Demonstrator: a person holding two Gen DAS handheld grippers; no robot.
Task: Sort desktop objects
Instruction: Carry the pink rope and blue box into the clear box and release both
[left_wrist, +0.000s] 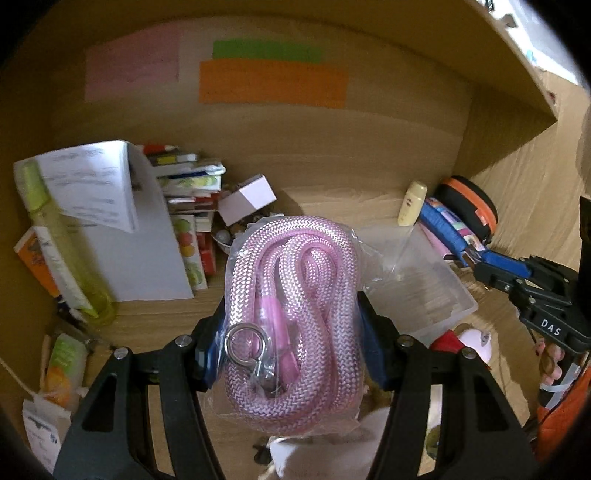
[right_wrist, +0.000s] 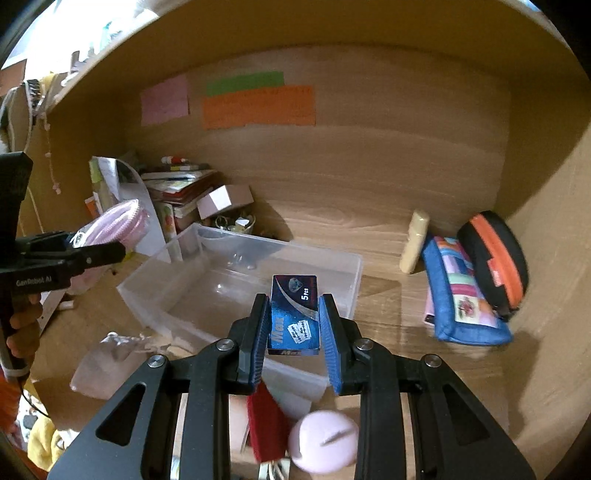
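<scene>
My left gripper (left_wrist: 291, 332) is shut on a coiled pink rope (left_wrist: 291, 295) sealed in a clear bag, with a metal ring at its lower left; it is held up above the desk. The same rope (right_wrist: 118, 225) shows at the left of the right wrist view, clamped in the left gripper (right_wrist: 107, 251). My right gripper (right_wrist: 293, 325) is shut on a small blue box (right_wrist: 293, 314) marked "Max 5 pcs", held over the near wall of a clear plastic bin (right_wrist: 332, 258). In the left wrist view the right gripper (left_wrist: 484, 267) is at the right edge, beside the clear bin (left_wrist: 443, 295).
A stack of books and papers (left_wrist: 184, 206) and a pink-white carton (left_wrist: 247, 199) fill the back left. A cream bottle (right_wrist: 413, 243), a blue patchwork pouch (right_wrist: 458, 295) and a black-orange case (right_wrist: 495, 262) lie at the right. A red item (right_wrist: 266, 428) and a pink round object (right_wrist: 325, 443) sit near me.
</scene>
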